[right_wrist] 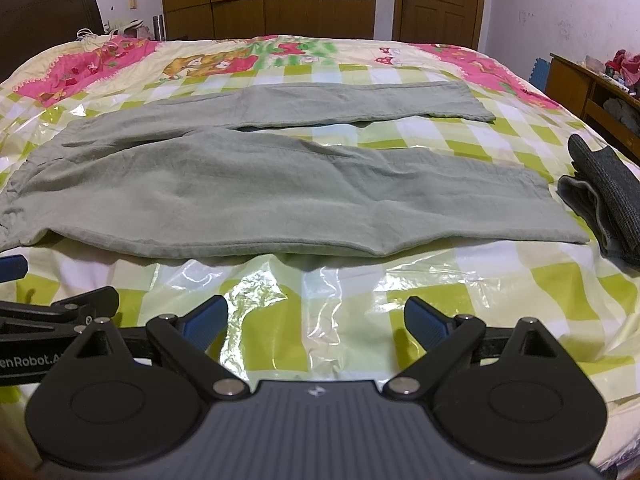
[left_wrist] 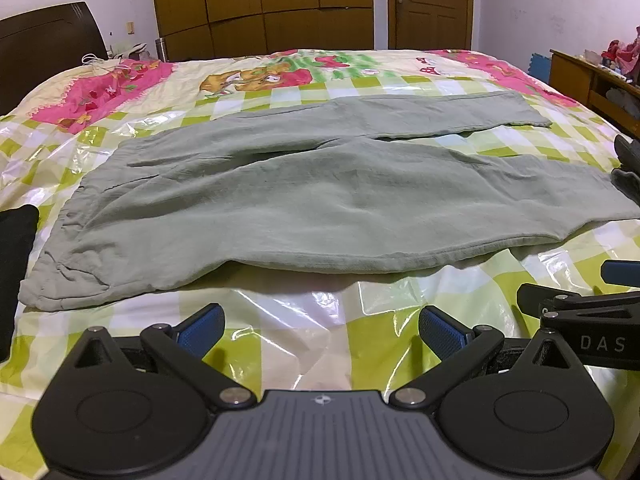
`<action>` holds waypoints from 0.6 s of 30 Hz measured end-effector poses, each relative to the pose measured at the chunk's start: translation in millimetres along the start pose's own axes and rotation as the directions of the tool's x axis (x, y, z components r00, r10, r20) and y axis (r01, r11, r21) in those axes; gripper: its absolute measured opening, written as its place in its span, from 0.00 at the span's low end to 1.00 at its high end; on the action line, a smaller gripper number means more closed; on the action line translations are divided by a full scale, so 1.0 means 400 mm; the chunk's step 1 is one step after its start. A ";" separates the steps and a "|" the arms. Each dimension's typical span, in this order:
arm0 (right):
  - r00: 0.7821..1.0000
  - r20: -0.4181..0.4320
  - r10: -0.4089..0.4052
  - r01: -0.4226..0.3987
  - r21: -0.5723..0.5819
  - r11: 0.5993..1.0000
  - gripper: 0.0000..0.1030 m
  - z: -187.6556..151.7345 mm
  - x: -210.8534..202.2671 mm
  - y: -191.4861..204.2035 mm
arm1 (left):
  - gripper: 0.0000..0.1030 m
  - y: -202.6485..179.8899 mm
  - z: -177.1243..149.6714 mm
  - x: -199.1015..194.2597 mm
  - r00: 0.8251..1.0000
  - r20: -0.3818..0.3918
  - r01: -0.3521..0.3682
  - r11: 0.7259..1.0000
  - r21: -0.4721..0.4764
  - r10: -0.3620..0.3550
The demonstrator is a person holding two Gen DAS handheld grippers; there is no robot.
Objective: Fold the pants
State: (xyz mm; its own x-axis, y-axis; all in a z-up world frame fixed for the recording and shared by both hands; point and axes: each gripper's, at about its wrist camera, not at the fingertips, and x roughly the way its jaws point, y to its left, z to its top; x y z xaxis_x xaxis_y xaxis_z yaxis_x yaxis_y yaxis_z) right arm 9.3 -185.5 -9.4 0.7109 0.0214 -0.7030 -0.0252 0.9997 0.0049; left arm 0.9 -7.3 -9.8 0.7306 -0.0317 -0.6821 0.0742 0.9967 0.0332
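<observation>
Pale green pants lie flat and spread on the bed, waistband to the left, both legs running right; they also show in the right wrist view. My left gripper is open and empty, just above the bedcover in front of the pants' near edge. My right gripper is open and empty too, in front of the near leg. The right gripper's side shows at the right edge of the left wrist view.
The bed has a checked green and pink cover under clear plastic. A folded dark grey garment lies right of the leg ends. A black cloth lies left of the waistband. A wooden cabinet stands at the right, a headboard at the left.
</observation>
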 end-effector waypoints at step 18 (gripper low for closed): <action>1.000 -0.002 -0.001 0.001 -0.001 1.000 0.92 0.001 0.001 0.001 | 1.00 -0.003 0.002 -0.001 1.000 -0.001 0.006 1.000 0.007 -0.006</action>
State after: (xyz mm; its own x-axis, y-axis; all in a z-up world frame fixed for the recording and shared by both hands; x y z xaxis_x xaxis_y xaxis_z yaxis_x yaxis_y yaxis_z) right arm 9.8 -185.1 -9.5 0.7093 0.0209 -0.7046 -0.0257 0.9997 0.0037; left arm 1.0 -8.3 -9.0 0.7291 -0.0379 -0.6834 0.0836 0.9959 0.0340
